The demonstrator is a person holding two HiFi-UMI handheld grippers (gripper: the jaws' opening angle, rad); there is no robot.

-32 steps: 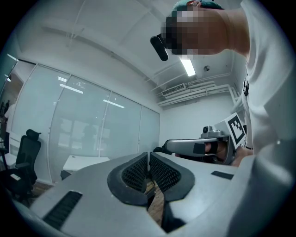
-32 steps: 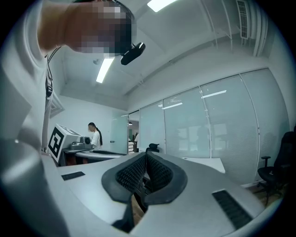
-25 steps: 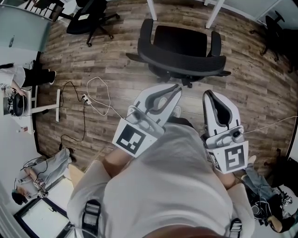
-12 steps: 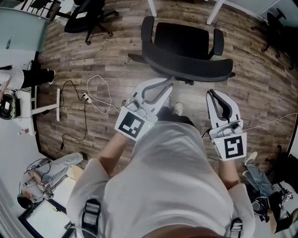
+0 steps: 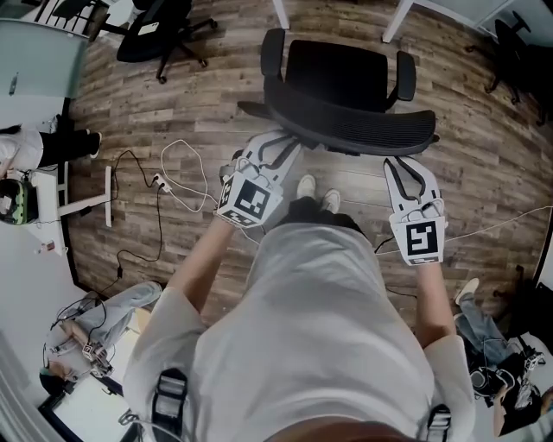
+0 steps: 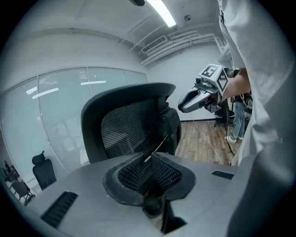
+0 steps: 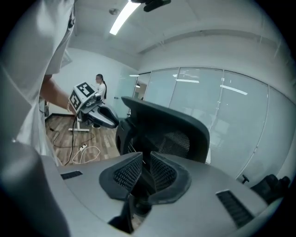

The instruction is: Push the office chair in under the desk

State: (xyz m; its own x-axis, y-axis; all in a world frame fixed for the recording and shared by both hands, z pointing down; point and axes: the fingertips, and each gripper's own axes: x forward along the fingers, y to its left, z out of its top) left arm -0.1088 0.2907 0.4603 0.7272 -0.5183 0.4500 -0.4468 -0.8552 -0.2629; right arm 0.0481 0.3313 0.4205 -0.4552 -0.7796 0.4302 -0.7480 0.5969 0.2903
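**Lined Up Behind the Chair Back**

Head view: found the office chair (image 5: 346,86) on the wood floor, backrest toward the person and seat facing two white legs (image 5: 281,13), probably the desk's. Held the left gripper (image 5: 272,142) and right gripper (image 5: 410,168) just behind the backrest rim; could not tell whether touching.

Left gripper view: showed pads pressed together on nothing, with the mesh back just ahead.

Right gripper view: had just been parting the pads to a narrow, empty gap, with the backrest close ahead.

Risked swivelling the chair with an uneven shove and catching an armrest (image 5: 272,52) on a leg. Noted open floor ahead and a loose cable (image 5: 181,173) lying well left.
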